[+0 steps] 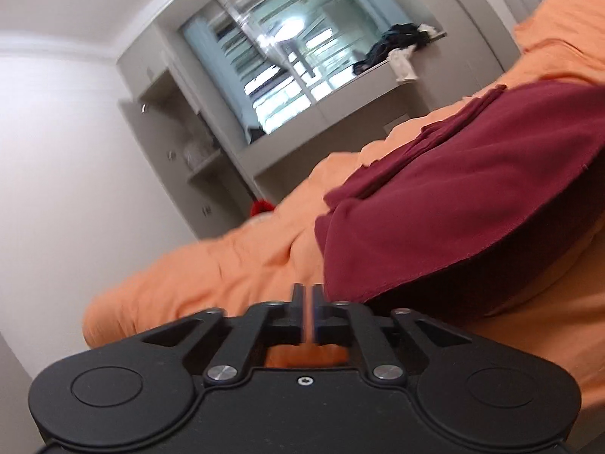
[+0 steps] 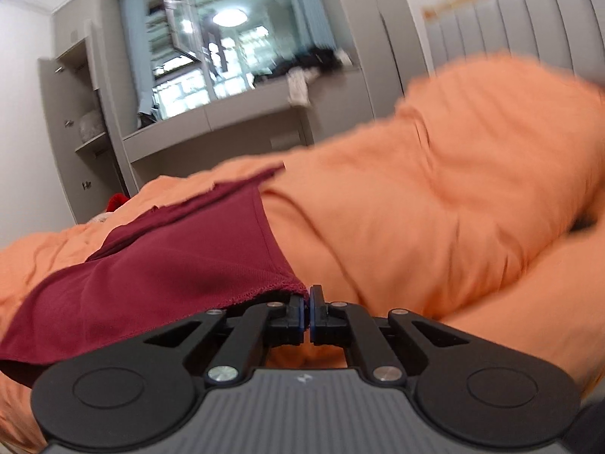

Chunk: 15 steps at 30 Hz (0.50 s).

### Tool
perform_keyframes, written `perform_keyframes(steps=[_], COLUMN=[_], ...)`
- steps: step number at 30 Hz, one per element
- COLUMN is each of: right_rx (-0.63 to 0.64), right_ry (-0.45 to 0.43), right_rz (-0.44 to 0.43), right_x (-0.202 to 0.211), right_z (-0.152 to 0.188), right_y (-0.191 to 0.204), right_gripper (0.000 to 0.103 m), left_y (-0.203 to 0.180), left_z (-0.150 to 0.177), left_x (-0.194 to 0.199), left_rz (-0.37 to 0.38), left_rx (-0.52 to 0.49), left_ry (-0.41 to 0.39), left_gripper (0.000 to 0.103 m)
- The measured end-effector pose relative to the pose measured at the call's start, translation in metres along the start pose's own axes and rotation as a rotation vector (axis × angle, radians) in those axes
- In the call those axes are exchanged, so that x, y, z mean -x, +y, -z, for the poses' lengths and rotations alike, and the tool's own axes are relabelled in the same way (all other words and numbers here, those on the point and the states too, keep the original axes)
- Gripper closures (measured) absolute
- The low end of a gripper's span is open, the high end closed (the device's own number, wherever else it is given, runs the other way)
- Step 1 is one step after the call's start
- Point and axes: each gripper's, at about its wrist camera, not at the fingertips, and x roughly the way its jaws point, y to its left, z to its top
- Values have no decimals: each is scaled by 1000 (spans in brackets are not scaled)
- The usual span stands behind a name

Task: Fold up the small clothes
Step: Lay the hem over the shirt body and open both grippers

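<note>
A dark red garment (image 1: 453,196) lies on an orange bedspread (image 1: 227,257); its near hem is lifted off the bed. My left gripper (image 1: 308,293) is shut, just left of the garment's near corner, with nothing visibly between its fingers. In the right wrist view the same dark red garment (image 2: 170,265) spreads to the left. My right gripper (image 2: 307,295) is shut at the garment's near right corner; the frayed hem meets the left fingertip, and whether cloth is pinched I cannot tell.
The orange bedspread (image 2: 453,189) rises in a crumpled mound to the right. Behind the bed stand grey cabinets with a window (image 1: 287,64) and a sill with dark clothes (image 1: 393,45). A padded headboard (image 2: 510,26) is at the far right.
</note>
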Motion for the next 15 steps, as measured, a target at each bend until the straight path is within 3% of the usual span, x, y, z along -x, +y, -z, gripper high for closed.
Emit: perform_keyframes(steps=[1, 2, 3, 4, 6, 8, 10, 15], right_rx=[-18, -33, -40, -35, -7, 47, 51, 11], right_ry=[10, 14, 16, 17, 21, 86, 99, 110], right_rz=[-3, -6, -6, -3, 9, 23, 58, 87], right_x=[-1, -1, -2, -2, -3, -16, -15, 12], right_z=[1, 2, 3, 3, 5, 8, 14, 14], right_y=[-4, -8, -8, -9, -7, 0, 3, -5], right_gripper=[101, 101, 101, 101, 101, 95, 61, 61], left_y=[6, 14, 24, 38, 58, 64, 64, 82], left_z=[0, -1, -3, -5, -6, -7, -8, -19], left_x=[-3, -6, -7, -6, -10, -18, -24, -26], left_rz=[-5, -7, -1, 24, 87, 113, 110, 112], left_rx=[35, 80, 137, 210, 333, 355, 347, 377], left_ry=[14, 22, 22, 16, 26, 59, 80, 77], left_gripper=[52, 37, 15, 5, 1, 1, 1, 1])
